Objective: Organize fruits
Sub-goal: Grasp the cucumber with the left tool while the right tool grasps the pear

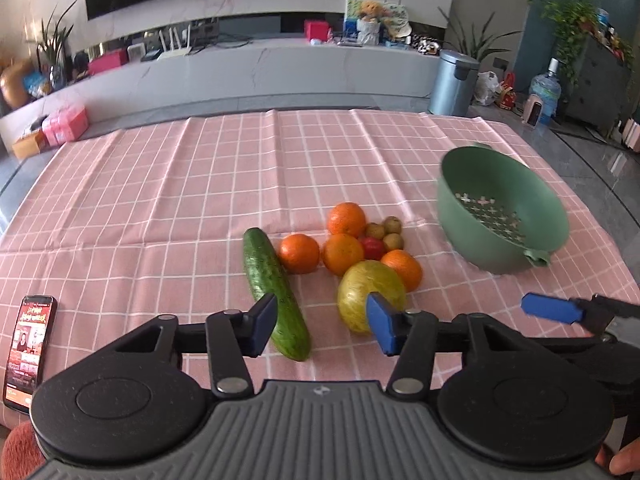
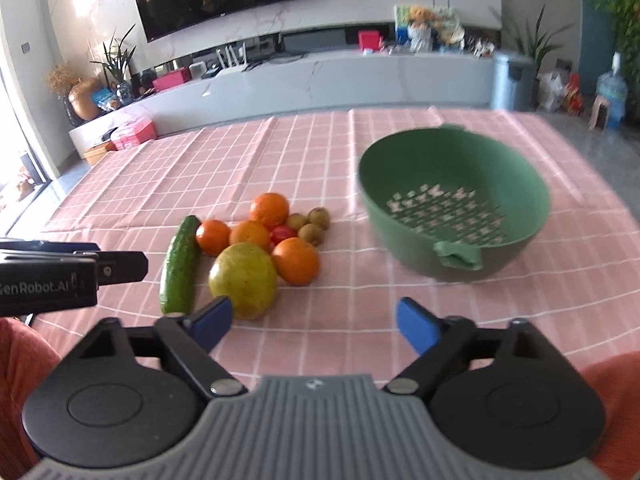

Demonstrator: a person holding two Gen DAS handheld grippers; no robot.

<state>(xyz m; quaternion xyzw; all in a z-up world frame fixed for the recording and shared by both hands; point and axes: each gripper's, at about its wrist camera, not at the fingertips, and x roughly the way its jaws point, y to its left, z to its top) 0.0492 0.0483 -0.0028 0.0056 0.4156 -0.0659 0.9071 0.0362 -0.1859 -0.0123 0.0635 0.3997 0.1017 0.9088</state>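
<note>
A pile of fruit lies on the pink checked tablecloth (image 1: 160,184): a cucumber (image 1: 275,292) (image 2: 180,266), several oranges (image 1: 299,253) (image 2: 295,261), a large yellow-green fruit (image 1: 370,294) (image 2: 244,274), a small red fruit (image 1: 372,247) and small brown fruits (image 1: 392,232) (image 2: 316,226). A green colander (image 1: 500,216) (image 2: 456,204) stands empty to the right. My left gripper (image 1: 322,322) is open, just short of the cucumber and the yellow-green fruit. My right gripper (image 2: 314,320) is open over bare cloth, between the pile and the colander.
A phone (image 1: 30,344) with a lit screen lies at the table's near left edge. Behind the table are a long grey cabinet (image 1: 260,68), a bin (image 1: 456,80) and a water bottle (image 1: 546,92) on the floor.
</note>
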